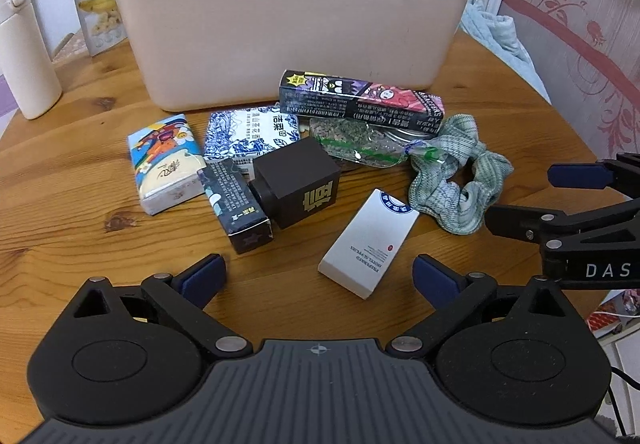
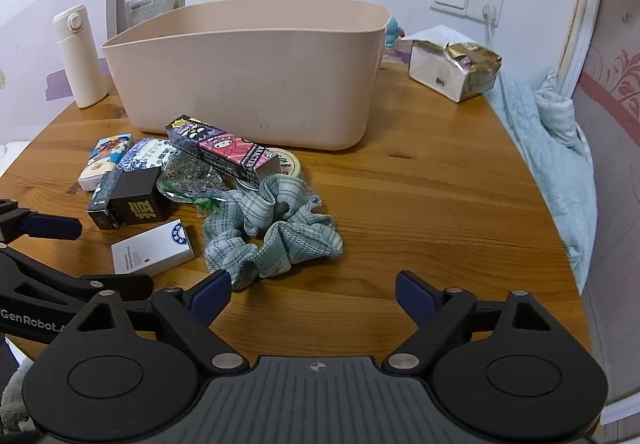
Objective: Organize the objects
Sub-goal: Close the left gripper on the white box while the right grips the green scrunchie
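Observation:
A pink bin stands at the back of the round wooden table. In front of it lies a pile: a cartoon long box, a black cube box, a white box, a green scrunchie, a clear herb bag, tissue packs and a slim dark box. My left gripper is open and empty just short of the white box. My right gripper is open and empty beside the scrunchie.
A white flask and a snack pouch stand at the back left. A crumpled gold-and-white box sits back right. A light blue cloth hangs off the table's right edge. A round tin lies under the long box.

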The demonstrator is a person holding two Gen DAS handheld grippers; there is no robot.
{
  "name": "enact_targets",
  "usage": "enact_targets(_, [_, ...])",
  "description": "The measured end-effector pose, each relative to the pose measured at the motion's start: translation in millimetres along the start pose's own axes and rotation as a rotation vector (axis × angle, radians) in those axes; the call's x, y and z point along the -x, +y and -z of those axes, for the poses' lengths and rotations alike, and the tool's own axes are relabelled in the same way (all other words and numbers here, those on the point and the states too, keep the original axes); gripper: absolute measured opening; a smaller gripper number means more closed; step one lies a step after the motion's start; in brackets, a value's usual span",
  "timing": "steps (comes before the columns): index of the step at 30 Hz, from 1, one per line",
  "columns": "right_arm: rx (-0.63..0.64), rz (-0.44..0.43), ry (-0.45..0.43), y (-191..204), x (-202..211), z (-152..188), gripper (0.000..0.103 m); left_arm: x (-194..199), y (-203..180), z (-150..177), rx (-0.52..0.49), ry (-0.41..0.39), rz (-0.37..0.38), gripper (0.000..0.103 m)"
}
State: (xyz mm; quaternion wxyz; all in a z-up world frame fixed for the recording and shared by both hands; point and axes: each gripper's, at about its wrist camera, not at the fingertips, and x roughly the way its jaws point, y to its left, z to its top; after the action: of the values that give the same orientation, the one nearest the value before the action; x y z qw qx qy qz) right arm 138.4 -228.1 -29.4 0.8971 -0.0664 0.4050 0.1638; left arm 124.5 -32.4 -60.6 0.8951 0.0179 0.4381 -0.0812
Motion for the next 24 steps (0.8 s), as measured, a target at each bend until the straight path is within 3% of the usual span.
enact_targets(8, [-0.004,-0.045,-0.003,-4.1,-11.8,-3.9,0.086,-7.1,-3.2,-5.8,-0.023,-0.018,-0.034,0.096])
enact_targets(14, [-0.022,-0.069,-0.015,-6.0,-18.0,-7.3,0.080,-8.7,-3.2,-9.0,-0.018,-0.041,-0.042,0.084])
enact_targets(20, [-0.028,-0.081,-0.015,-4.5,-21.5,-11.4,0.053,-6.9,-1.2,-11.4,-0.016,-0.055,-0.044,0.064])
enact_targets(22, [-0.025,-0.080,-0.019,-3.7,-21.5,-11.8,0.036,-5.9,-2.7,-11.4,-0.025,-0.060,-0.039,0.052])
enact_targets(24, [-0.033,-0.087,-0.019,-3.9,-21.4,-11.0,0.024,-5.0,-4.0,-10.5,-0.034,-0.063,-0.032,0.048])
